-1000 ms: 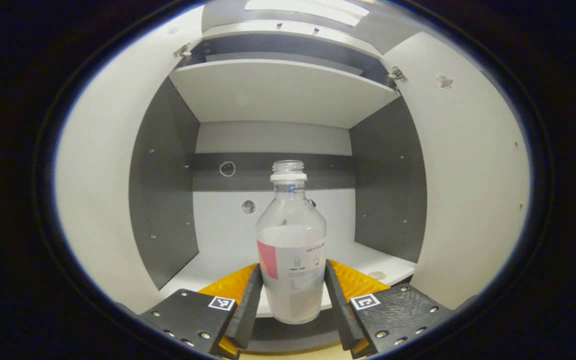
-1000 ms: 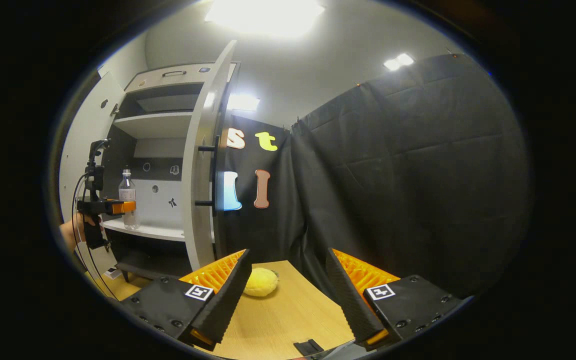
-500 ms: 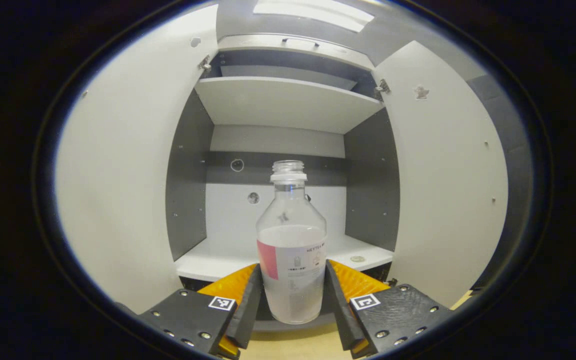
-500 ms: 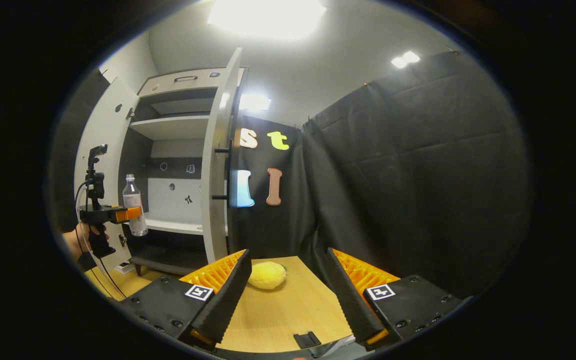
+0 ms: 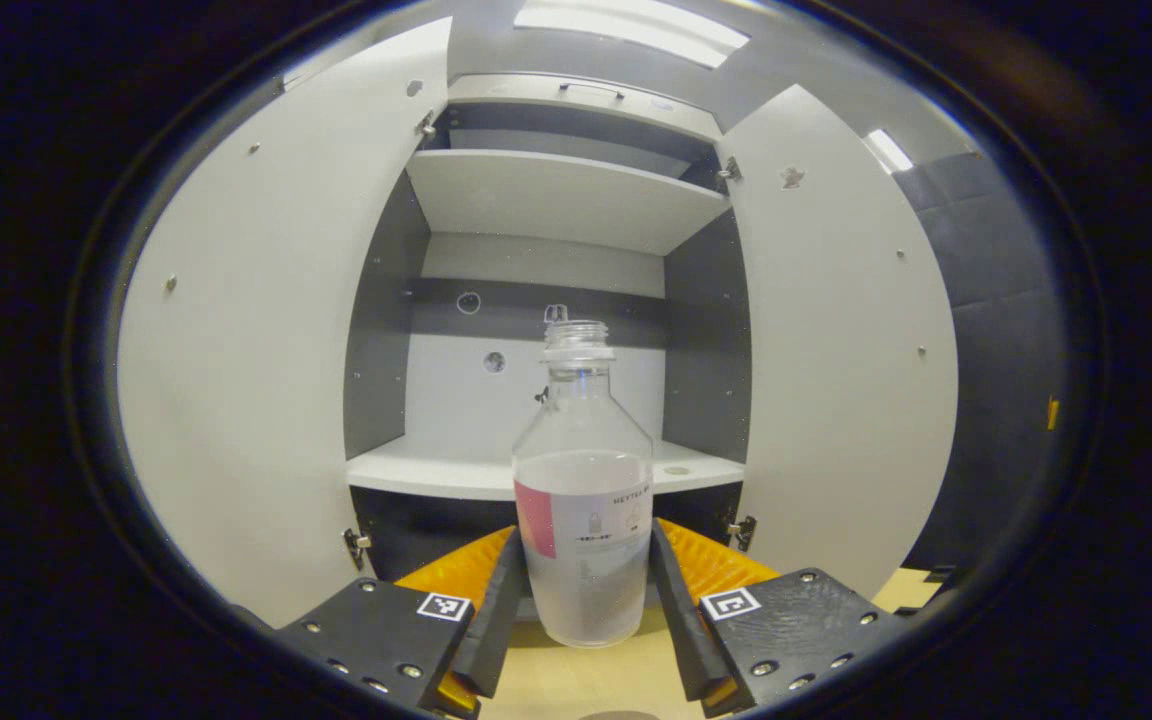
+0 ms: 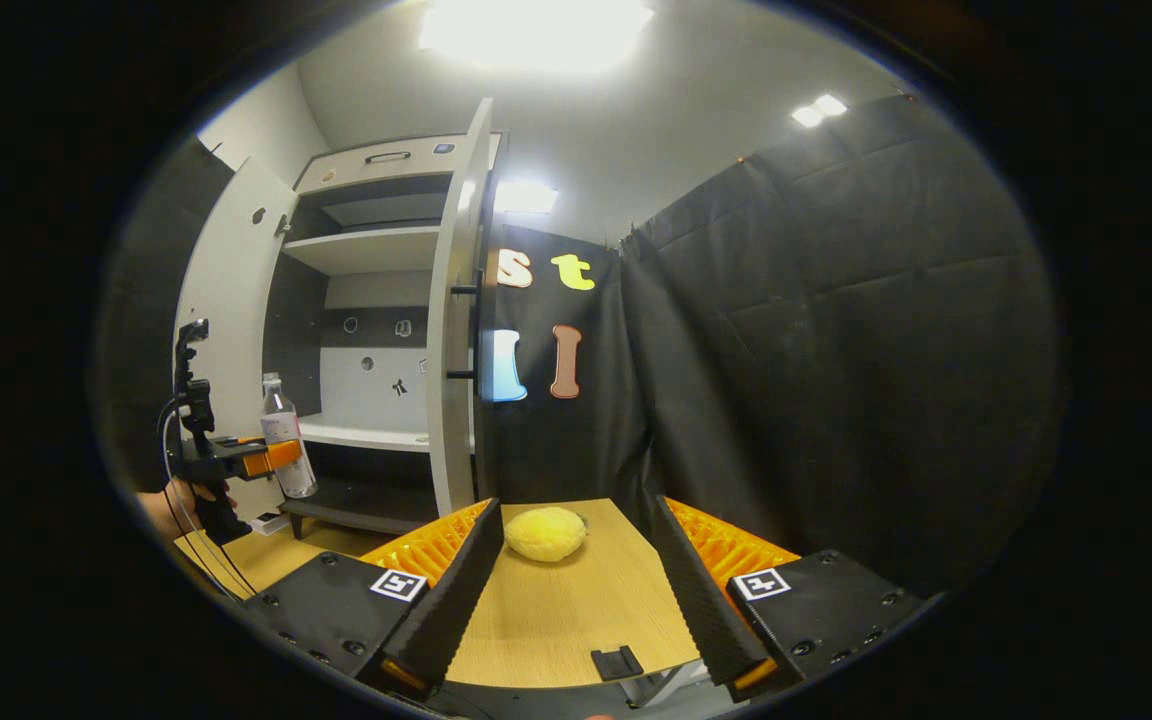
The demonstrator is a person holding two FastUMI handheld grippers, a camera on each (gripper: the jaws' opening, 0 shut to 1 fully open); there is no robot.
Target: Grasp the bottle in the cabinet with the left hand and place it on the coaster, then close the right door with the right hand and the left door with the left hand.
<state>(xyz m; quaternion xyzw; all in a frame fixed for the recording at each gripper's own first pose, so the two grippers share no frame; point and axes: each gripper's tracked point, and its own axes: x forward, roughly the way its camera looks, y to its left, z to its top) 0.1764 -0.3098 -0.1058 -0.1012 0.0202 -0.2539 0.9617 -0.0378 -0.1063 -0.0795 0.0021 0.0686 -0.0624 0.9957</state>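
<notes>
A clear uncapped bottle (image 5: 584,500) with a white and pink label stands upright between my left gripper's fingers; the left gripper (image 5: 582,610) is shut on its lower body. It hangs in front of the open cabinet (image 5: 546,200), out past the shelf (image 5: 436,472), above the wooden table. In the right gripper view the same bottle (image 6: 288,450) and the left gripper (image 6: 271,458), held by a hand, are at the left before the cabinet. The left door (image 5: 236,350) and right door (image 5: 836,350) both stand open. My right gripper (image 6: 571,590) hangs open over the table with nothing between its fingers.
A yellow round thing (image 6: 546,533) lies on the wooden table (image 6: 576,610) ahead of the right gripper. A small black piece (image 6: 616,662) sits at the table's near edge. The right door (image 6: 458,330) carries a dark handle (image 6: 471,330). Black cloth walls close the right side.
My left gripper has drawn the bottle back out of the cabinet, off the shelf and over the table. The right gripper view has shifted a little; the right gripper stays open.
</notes>
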